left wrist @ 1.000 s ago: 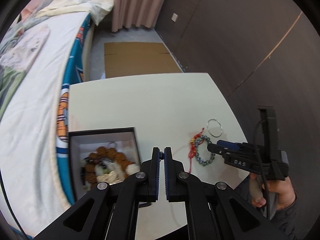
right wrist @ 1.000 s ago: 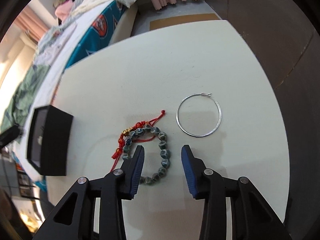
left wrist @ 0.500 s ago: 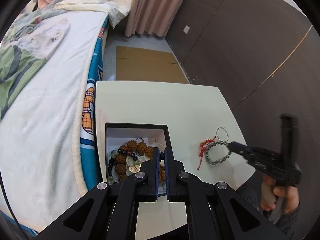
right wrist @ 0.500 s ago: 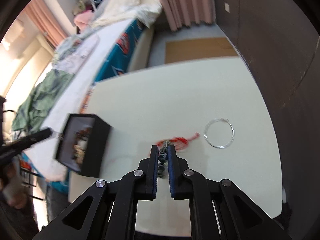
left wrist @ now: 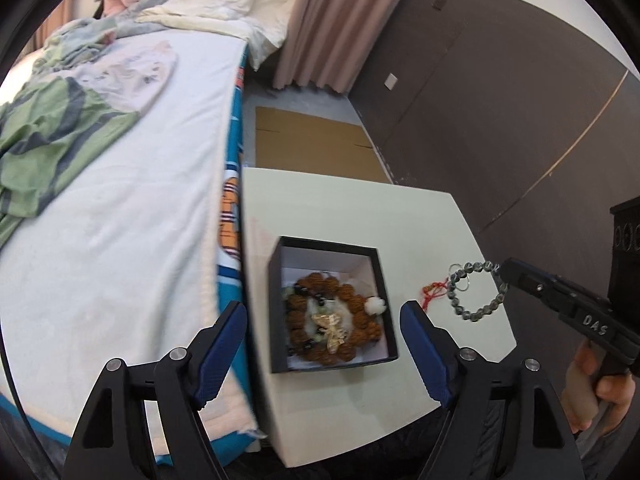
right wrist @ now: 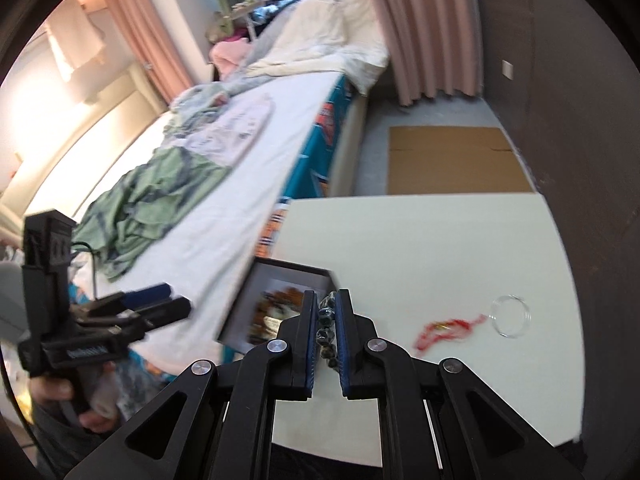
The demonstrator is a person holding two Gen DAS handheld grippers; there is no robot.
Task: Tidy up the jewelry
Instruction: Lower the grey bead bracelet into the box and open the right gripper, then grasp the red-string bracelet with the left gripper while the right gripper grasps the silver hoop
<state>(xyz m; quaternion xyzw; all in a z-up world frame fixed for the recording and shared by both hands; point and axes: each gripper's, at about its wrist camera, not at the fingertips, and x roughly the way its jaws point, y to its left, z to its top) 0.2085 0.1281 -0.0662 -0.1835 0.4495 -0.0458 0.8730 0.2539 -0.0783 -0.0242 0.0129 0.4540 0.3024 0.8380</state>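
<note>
Beaded bracelet (left wrist: 476,290) dangling lower right, loop hanging downward, pinched in right gripper (right wrist: 325,322). Left gripper (left wrist: 323,354) spread wide, straddling open jewelry box (left wrist: 280,304) at centre of white table (left wrist: 420,216).

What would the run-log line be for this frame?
right gripper: shut on bead bracelet, lifted | left gripper: open above black box | red cord, hoop: on table
</note>
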